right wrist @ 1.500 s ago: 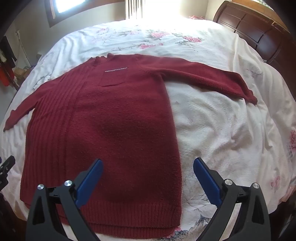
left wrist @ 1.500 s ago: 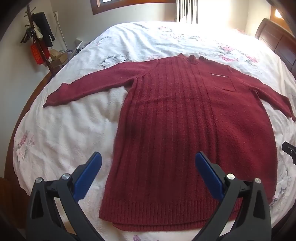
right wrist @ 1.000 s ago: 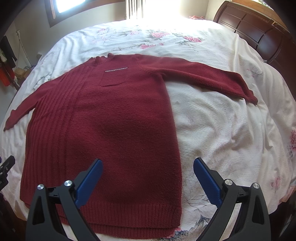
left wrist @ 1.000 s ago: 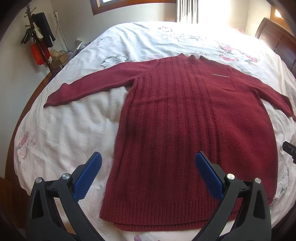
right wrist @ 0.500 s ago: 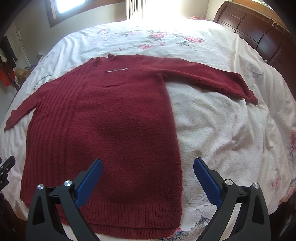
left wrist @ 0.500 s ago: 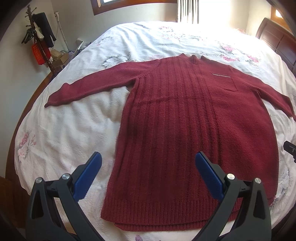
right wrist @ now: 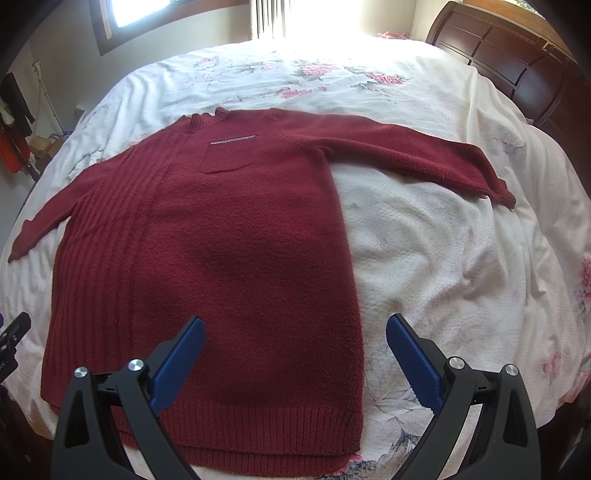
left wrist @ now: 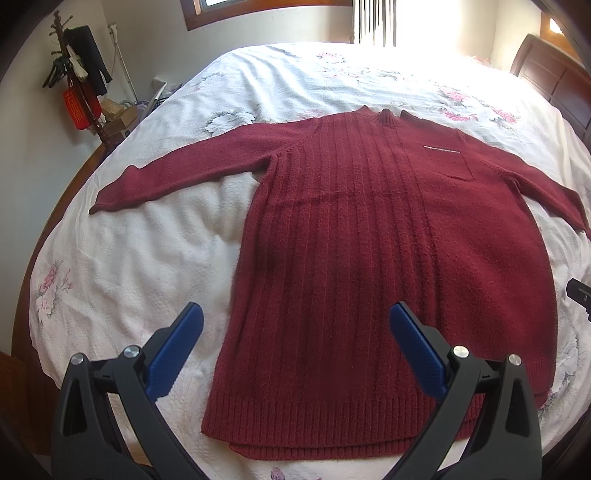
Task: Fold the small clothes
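A dark red knit sweater (left wrist: pixel 369 240) (right wrist: pixel 221 251) lies flat and face up on the bed, hem toward me, both sleeves spread out to the sides. It has a ribbed half and a small chest pocket (right wrist: pixel 225 155). My left gripper (left wrist: pixel 295 325) hangs open above the hem on the sweater's left side, nothing between its blue pads. Over the hem's right corner, my right gripper (right wrist: pixel 295 332) is also open and holds nothing. Neither touches the cloth.
A white floral bedspread (left wrist: pixel 129 266) (right wrist: pixel 461 258) covers the bed. A dark wooden headboard (right wrist: pixel 517 62) stands at the right. A coat stand with hanging items (left wrist: pixel 81 74) is by the left wall. A window (right wrist: pixel 140 11) is at the back.
The left view has drifted slightly to the left, so the sweater sits a touch further right in it. Both grippers stay open and the sweater has not moved.
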Demonstrator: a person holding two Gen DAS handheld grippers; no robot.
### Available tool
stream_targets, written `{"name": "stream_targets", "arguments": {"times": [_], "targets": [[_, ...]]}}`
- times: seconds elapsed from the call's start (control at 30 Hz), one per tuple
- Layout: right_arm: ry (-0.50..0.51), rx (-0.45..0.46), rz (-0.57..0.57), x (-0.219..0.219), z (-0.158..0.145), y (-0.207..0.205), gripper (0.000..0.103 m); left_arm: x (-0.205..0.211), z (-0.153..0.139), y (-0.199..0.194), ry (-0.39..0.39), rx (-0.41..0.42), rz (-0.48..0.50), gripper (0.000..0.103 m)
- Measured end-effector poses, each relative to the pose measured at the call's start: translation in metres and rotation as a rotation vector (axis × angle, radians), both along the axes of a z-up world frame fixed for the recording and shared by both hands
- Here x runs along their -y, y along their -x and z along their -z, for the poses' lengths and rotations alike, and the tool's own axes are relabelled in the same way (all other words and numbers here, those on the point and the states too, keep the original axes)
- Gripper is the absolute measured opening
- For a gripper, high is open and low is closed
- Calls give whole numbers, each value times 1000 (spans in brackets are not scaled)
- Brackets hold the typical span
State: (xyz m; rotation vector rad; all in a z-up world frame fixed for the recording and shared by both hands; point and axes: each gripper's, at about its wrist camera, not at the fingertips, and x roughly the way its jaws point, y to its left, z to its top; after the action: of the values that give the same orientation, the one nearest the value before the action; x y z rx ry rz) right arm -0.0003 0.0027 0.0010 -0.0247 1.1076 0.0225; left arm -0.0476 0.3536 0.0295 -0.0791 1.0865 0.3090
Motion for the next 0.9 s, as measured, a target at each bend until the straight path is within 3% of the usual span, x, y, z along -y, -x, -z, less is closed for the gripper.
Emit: {"name": "stream_targets", "arguments": {"times": [0.37, 0.5, 0.63, 0.9], "targets": [[-1, -7, 3, 4, 2, -3, 99, 1, 2, 0, -6, 16, 9, 100], [3, 14, 17, 28, 3, -16, 99, 5, 7, -18, 27, 11, 25, 100], [34, 15, 81, 80, -4, -50, 99, 23, 5, -59, 25, 25, 53, 100], [-12, -52, 287, 236, -12, -150, 99, 86, -14, -170, 13, 132, 138, 100]]}}
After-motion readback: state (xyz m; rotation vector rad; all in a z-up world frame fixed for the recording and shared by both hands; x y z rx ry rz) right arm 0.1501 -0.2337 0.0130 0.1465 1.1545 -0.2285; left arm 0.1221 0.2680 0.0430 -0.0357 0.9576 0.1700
